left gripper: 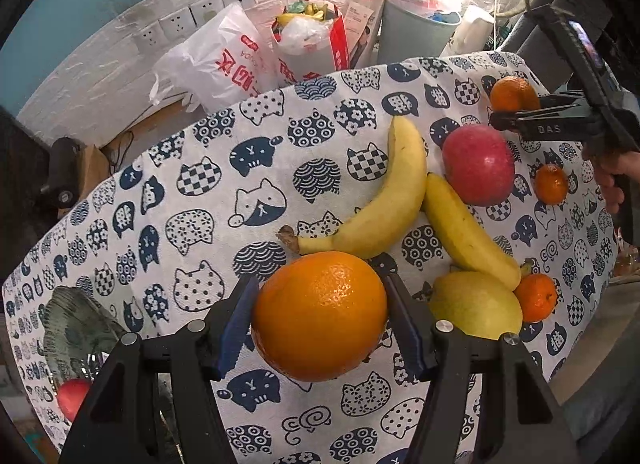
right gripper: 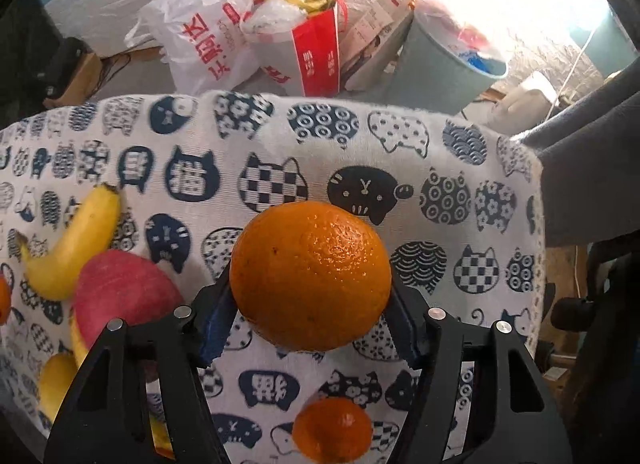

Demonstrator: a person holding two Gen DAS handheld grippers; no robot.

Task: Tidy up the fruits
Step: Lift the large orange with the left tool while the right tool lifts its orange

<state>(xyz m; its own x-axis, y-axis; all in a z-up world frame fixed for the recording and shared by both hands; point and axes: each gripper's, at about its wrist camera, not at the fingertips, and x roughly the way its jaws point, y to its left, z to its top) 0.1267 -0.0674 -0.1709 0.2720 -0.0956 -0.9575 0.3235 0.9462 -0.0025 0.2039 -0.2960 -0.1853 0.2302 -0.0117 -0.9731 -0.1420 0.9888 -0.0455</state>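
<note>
Both grippers point steeply down over the cat-print cloth (left gripper: 248, 168). The left gripper (left gripper: 320, 324) clamps a large orange (left gripper: 320, 314) half-open; the right gripper (right gripper: 310, 328) grips another orange (right gripper: 310, 274).

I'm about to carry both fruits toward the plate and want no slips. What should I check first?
1. Left gripper jaws pressing the large orange on both sides: ok.
2. Right gripper jaws closed on the second orange: ok.
3. Both oranges lifted off the cat-print cloth: cannot tell.
4. Free room on the plate: cannot tell, mostly hidden; a red fruit shows there.
5. Mandarin clear of the right gripper: not ok, it lies close by.
</note>
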